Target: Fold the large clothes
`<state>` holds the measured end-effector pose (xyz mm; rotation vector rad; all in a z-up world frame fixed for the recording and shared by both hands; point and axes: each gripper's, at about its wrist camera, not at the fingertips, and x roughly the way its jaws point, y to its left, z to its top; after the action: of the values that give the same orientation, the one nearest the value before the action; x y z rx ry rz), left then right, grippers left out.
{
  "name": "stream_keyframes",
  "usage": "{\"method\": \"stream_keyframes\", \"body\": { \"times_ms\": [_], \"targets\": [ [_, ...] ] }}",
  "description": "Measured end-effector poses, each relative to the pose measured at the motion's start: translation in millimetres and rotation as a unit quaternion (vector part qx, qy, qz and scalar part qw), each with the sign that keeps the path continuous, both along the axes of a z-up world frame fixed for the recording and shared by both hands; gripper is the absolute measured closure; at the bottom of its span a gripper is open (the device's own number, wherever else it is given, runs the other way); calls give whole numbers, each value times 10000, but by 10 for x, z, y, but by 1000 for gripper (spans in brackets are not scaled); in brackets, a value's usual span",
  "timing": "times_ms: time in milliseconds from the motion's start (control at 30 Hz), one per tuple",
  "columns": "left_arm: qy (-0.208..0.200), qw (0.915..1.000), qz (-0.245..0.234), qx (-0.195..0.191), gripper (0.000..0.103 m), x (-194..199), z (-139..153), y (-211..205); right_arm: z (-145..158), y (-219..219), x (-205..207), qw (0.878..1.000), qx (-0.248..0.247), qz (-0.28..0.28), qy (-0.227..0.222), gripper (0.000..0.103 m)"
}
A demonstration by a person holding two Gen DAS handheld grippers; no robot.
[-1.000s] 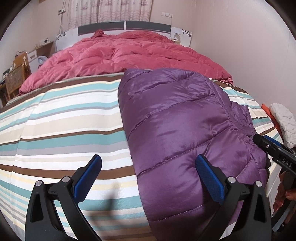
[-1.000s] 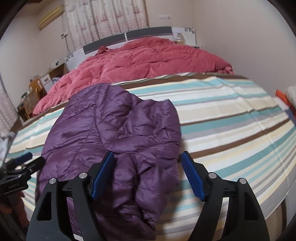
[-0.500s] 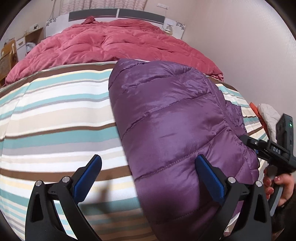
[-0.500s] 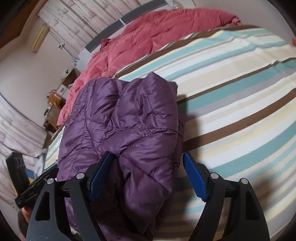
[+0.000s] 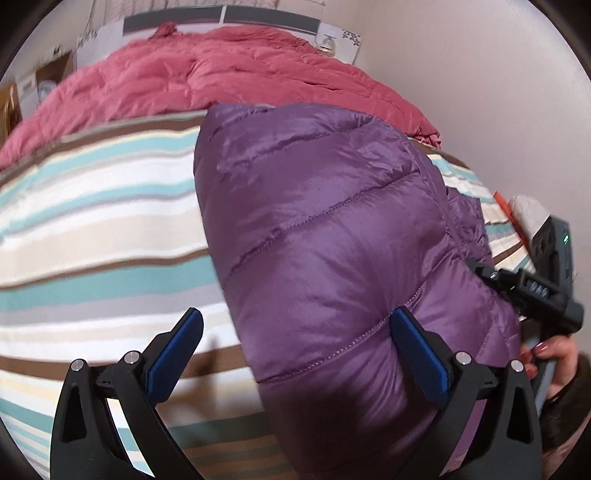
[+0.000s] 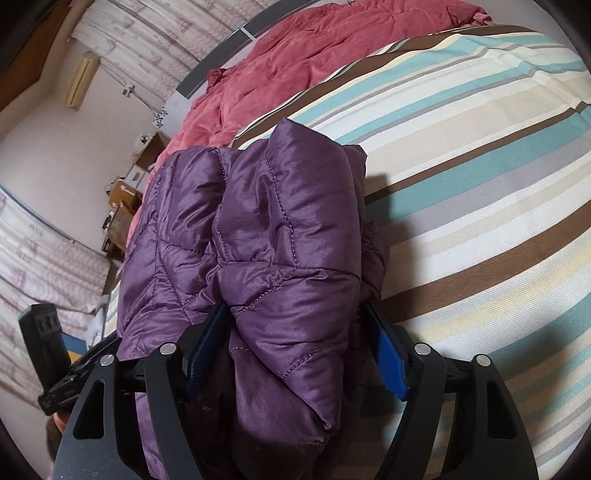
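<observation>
A purple quilted puffer jacket lies folded on the striped bed sheet. My left gripper is open, its jaws wide apart over the jacket's left near edge, with only the right finger over the fabric. My right gripper is open, and a thick fold of the jacket lies between its blue pads. The right gripper's body also shows at the jacket's right edge in the left wrist view, in a hand.
A red quilt is heaped at the head of the bed, below the headboard. The wall runs close along the right. Wooden furniture and curtains stand to the left. A white and orange item lies by the bed's right edge.
Both grippers have moved in closer to the jacket. The right gripper has tilted and pushed forward, so that the jacket's fold now lies between its jaws. Both stay open.
</observation>
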<state>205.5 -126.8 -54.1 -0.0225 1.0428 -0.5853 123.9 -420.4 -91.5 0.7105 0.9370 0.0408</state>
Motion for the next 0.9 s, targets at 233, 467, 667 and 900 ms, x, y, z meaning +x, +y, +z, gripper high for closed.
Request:
{"method": "stream_keyframes", "body": {
  "times_ms": [233,467,667,900],
  "targets": [
    [173,9997,-30,-188,3,-28,-103,-82,-11,-10,20,9998,142,96,-101,45],
    [-307,9990,-299,78,33,-192,50,-217,58,21,-45,9991,217,92,-363,69],
    [-741,9964,-327,238,48,-314,193,-228,217,101,-145,9976,136,122,-666,77],
    [-1177,9923,-288,259,55,-380,390,-143,400,165,-223,9952,169,171,-953,80]
  ]
}}
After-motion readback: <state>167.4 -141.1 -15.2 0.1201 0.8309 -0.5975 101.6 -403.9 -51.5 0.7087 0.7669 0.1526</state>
